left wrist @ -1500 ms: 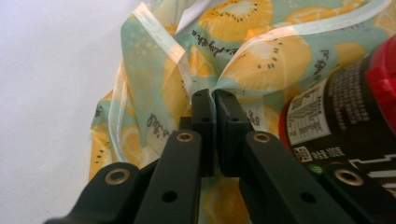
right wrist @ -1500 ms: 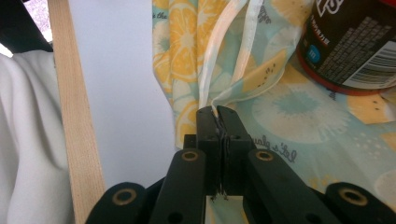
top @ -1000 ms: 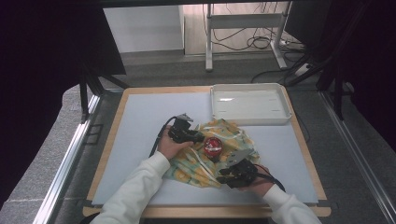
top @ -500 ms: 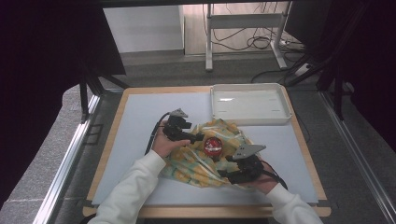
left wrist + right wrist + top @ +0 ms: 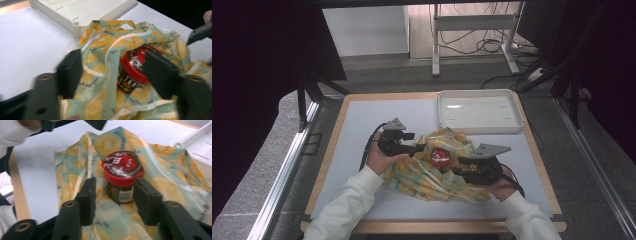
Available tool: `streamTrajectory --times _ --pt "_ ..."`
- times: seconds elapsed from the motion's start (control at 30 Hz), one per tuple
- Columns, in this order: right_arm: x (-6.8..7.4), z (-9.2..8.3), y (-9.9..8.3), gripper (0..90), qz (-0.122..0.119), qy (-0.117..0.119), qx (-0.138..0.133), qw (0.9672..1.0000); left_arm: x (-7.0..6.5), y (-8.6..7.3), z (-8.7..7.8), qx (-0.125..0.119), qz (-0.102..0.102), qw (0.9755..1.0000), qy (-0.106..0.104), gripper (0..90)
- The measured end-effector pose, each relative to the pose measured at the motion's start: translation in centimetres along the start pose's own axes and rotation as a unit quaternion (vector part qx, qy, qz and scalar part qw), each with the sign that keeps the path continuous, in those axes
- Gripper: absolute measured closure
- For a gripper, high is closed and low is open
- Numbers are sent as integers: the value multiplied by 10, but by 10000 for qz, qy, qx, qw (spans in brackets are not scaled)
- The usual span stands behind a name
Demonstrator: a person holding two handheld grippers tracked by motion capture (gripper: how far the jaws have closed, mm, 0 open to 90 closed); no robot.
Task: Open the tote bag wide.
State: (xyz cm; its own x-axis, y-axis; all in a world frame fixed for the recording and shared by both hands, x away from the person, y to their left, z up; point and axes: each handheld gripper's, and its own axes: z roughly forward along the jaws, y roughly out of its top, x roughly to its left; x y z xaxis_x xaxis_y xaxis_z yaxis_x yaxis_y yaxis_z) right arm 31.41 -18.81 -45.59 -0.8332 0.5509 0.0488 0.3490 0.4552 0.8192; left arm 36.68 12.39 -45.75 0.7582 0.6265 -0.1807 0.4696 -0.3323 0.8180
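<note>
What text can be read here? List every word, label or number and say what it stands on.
"m": white logo letter on the red lid of the tub.
Barcode label on the tub's side: too small to read.
Dark print on the lemon cloth: blurred, unreadable.
Tray: no text.

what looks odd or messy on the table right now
Nothing is spilled or damaged. The lemon-print bag lies crumpled on the mat, and the red-lidded candy tub stands upright among its folds. The white tray sits squarely at the far edge.
</note>
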Motion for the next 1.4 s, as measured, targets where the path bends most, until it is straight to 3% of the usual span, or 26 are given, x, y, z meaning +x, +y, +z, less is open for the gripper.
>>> streamTrajectory --times 0.1,0.2,0.37,0.77,1.03,1.17,1.4 --pt "-5 2 4 705 76 -19 7 10000 -4 -2 -4 -30 44 10000 -41 607" --pt "-10 5 8 837 134 10 41 9999 -7 -4 -6 11 100 9997 -242 774" --pt "-18 11 16 893 144 24 81 9999 -11 -6 -2 176 185 9991 -344 889" --pt "-18 24 28 893 46 64 124 9999 -13 -11 12 509 188 9979 -362 900" --pt "-28 34 31 893 162 -37 136 9998 -12 -20 39 1076 170 9938 -242 900" --pt "-35 40 26 893 207 -65 304 9993 -10 -24 43 1159 108 9929 -251 900" --pt "-35 31 17 893 225 4 393 9990 -7 -27 47 1208 56 9922 -300 900"
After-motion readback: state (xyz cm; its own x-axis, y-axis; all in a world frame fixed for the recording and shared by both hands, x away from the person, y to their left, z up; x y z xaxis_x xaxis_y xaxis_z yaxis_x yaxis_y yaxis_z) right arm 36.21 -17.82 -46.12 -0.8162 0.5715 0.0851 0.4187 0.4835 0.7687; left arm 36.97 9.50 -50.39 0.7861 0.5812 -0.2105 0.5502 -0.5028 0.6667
